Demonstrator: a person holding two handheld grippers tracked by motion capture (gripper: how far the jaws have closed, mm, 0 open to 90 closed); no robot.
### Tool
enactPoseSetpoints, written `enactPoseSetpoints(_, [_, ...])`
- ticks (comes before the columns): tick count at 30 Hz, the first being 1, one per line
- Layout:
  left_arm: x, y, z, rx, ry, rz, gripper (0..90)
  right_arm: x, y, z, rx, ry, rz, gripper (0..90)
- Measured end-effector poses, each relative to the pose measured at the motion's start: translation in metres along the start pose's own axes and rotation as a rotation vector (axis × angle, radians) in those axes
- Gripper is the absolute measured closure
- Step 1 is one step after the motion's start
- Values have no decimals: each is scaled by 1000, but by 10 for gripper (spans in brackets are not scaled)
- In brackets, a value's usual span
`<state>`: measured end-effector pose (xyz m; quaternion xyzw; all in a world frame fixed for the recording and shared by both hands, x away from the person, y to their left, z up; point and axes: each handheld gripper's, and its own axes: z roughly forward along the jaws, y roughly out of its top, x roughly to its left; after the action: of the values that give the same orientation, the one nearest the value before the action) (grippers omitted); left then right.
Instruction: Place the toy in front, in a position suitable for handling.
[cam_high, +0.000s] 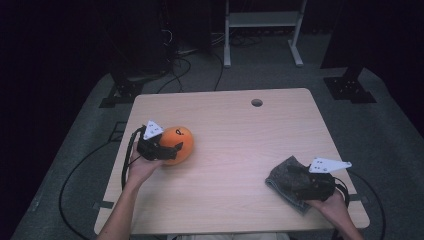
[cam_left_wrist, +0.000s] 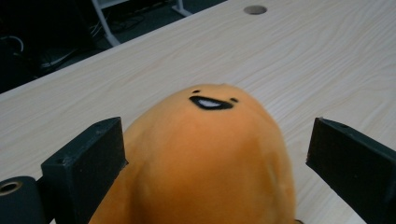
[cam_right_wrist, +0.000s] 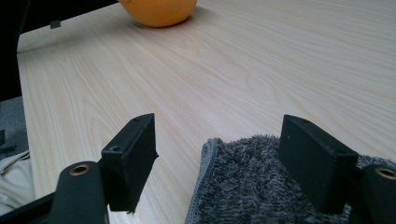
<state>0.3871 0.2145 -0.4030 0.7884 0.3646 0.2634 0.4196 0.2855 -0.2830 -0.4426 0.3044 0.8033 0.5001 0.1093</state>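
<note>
An orange egg-shaped plush (cam_high: 182, 140) with a small black smiling face (cam_left_wrist: 211, 101) sits on the left part of the light wooden table (cam_high: 240, 130). My left gripper (cam_high: 172, 150) is open around it from the left side. In the left gripper view (cam_left_wrist: 217, 140) one jaw touches the plush and the other stands apart from it. A grey fluffy cloth (cam_high: 280, 177) lies crumpled near the table's front right. My right gripper (cam_high: 296, 177) hovers open over it, its jaws straddling the cloth's edge (cam_right_wrist: 247, 186). The plush (cam_right_wrist: 159, 9) shows far off in the right gripper view.
A round cable hole (cam_high: 256, 102) is in the table's far side. A white metal frame (cam_high: 260, 20) and cables lie on the dark floor behind. Both forearms come in from the front edge. Bare wood stretches between the plush and the cloth.
</note>
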Motion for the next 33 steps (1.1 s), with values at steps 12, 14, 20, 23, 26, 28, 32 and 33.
enactPoseSetpoints(12, [6,-17,14,44,32,-27,122,0,0,0,0,3,2,266])
enactPoseSetpoints(14, [9,-19,14,48,27,-52,149,0,0,1,4,4,2,268])
enactPoseSetpoints(20, [9,-18,13,57,29,-51,294,1,-1,3,14,11,-5,276])
enactPoseSetpoints(23, [12,-18,12,54,33,-71,328,0,-1,3,15,11,-3,276])
enactPoseSetpoints(26, [12,-18,10,45,43,-69,390,-1,-2,3,16,11,2,276])
enactPoseSetpoints(28, [12,-17,9,38,35,-54,422,-1,-2,3,17,11,4,276])
enactPoseSetpoints(32, [11,-15,5,16,29,-57,472,-1,-1,1,3,11,2,275])
enactPoseSetpoints(33, [11,-15,5,16,29,-57,475,-2,-1,1,3,9,5,275])
